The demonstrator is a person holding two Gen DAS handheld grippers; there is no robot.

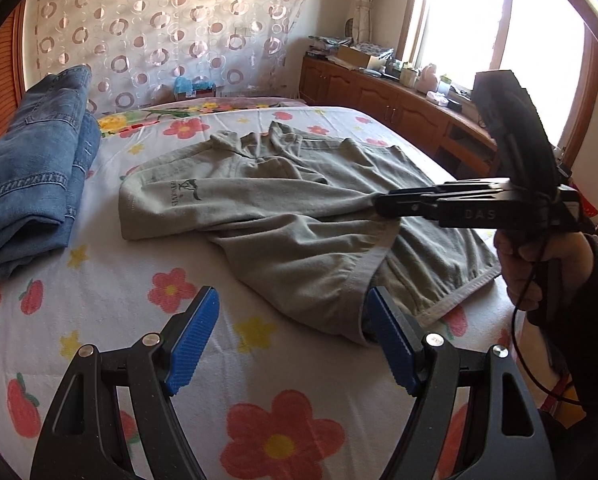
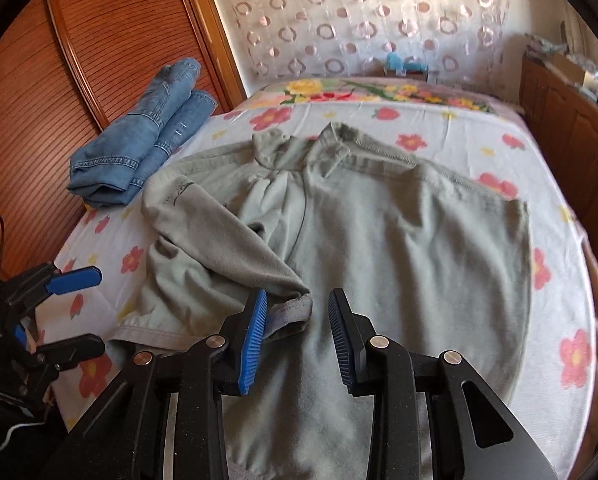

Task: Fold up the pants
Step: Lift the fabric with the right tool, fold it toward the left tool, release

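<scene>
While the folded jeans (image 1: 31, 168) lie at the bed (image 1: 99, 320) edge, we judge the grey-green garment (image 1: 299, 216) mid-fold.

Left gripper (image 1: 295, 336): wide open, empty, at the hem.

Right gripper (image 2: 297, 332): narrow gap, nothing clamped, sleeve cuff (image 2: 295, 312) beside one pad. Only the left view shows its tips down at the cloth.

Next: pinch the cuff.

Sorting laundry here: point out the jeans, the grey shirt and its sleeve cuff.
jeans (image 1: 31, 176): left wrist view, folded denim.
grey shirt (image 2: 399, 240): right wrist view, body panel.
cuff (image 2: 295, 314): right wrist view, hemmed sleeve end.
</scene>
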